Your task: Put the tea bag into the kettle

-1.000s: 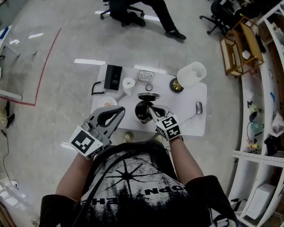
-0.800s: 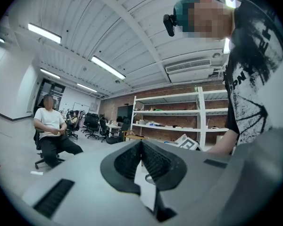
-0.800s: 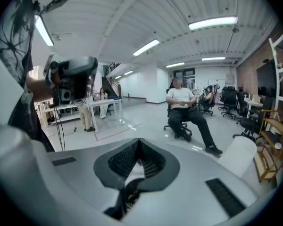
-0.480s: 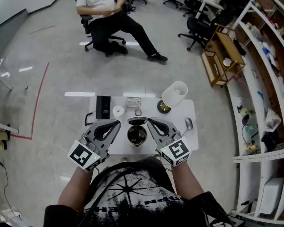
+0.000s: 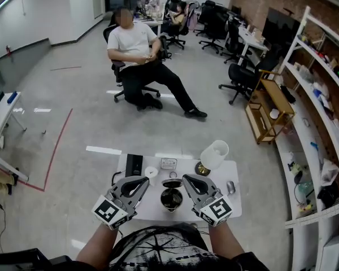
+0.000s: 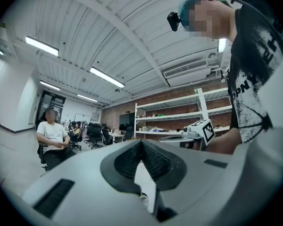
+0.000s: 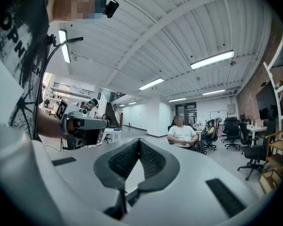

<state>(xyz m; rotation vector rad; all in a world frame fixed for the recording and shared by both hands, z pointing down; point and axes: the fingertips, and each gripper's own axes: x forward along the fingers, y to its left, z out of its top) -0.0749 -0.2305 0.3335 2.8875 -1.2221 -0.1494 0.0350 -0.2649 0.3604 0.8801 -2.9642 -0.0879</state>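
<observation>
Grey left gripper (image 5: 146, 180) and right gripper (image 5: 185, 178) both closed, empty; kettle (image 5: 171, 199) sits between them

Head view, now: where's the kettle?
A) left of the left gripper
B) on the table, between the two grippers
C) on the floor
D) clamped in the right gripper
B: the kettle stands open on the table and shows between the left gripper and the right gripper, both shut on nothing.
</observation>
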